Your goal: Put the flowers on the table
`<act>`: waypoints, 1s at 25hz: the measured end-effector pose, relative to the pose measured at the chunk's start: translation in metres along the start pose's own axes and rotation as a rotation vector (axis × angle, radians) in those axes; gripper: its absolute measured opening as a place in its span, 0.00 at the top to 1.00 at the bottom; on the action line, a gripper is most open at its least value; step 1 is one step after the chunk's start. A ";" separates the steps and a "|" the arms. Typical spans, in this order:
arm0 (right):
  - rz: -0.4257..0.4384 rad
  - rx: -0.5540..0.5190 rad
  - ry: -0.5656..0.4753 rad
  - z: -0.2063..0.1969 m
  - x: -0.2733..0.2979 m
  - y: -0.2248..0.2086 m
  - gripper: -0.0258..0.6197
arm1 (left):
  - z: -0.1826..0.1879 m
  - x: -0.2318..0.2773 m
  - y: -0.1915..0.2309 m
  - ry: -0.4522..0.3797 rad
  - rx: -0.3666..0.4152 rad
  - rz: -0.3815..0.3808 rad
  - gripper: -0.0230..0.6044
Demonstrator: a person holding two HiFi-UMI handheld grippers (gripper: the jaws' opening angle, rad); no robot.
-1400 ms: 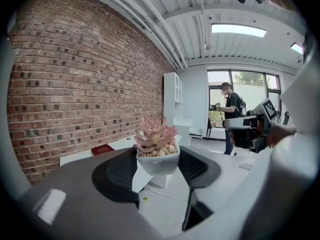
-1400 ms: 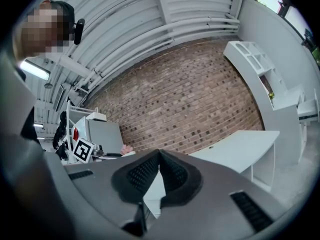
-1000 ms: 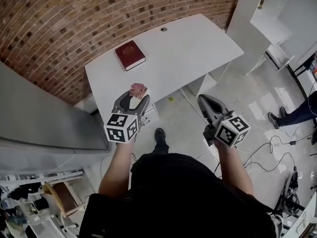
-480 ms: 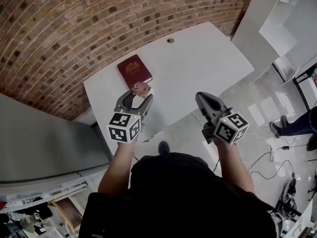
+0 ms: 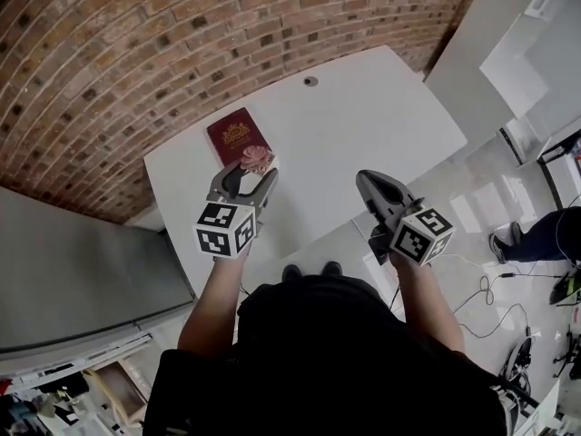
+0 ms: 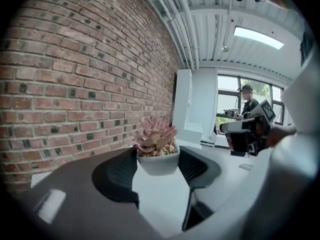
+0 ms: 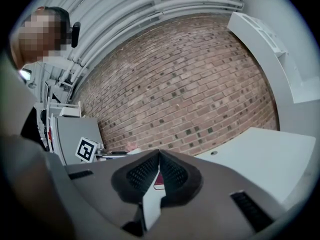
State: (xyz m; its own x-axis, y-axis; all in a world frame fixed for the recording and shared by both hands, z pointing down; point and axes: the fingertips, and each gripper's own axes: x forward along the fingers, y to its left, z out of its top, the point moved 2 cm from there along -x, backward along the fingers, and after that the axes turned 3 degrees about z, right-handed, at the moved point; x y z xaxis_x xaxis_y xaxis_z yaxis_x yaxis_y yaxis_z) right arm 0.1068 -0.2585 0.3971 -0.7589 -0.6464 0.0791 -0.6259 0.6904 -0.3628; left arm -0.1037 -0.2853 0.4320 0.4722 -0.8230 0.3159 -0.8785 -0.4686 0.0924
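A small white pot with a pink succulent (image 6: 157,149) sits clamped between the jaws of my left gripper (image 6: 158,160). In the head view the potted flower (image 5: 255,160) is carried above the near left part of the white table (image 5: 363,134), beside the red book, with the left gripper (image 5: 247,176) shut on it. My right gripper (image 5: 370,183) hangs over the table's front edge to the right, its jaws together and nothing between them. In the right gripper view its jaws (image 7: 159,156) meet at the tips.
A dark red book (image 5: 234,136) lies on the table's left part, just beyond the flower. A brick wall (image 5: 136,53) runs behind the table. White shelving (image 5: 531,53) stands at right, a grey cabinet (image 5: 73,262) at left. A person's legs (image 5: 536,234) and floor cables (image 5: 495,289) show at right.
Both grippers have come forward from over the floor to over the table. The flower has moved from the table's front edge to beside the red book.
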 end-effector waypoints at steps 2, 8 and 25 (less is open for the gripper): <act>0.006 0.004 0.007 0.003 -0.006 -0.014 0.94 | 0.000 0.011 -0.007 0.007 -0.009 0.010 0.55; 0.035 -0.006 0.043 0.010 -0.017 -0.054 0.94 | 0.008 0.042 -0.032 0.010 -0.047 0.033 0.55; 0.023 0.023 0.148 -0.002 0.053 -0.105 0.94 | -0.017 0.145 0.001 0.100 -0.020 -0.028 0.55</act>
State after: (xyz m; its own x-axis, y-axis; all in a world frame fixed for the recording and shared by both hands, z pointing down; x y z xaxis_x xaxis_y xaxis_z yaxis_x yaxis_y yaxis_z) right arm 0.1319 -0.3652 0.4409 -0.7925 -0.5742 0.2056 -0.6047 0.6958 -0.3876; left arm -0.0373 -0.3996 0.4936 0.4883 -0.7728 0.4054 -0.8666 -0.4840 0.1214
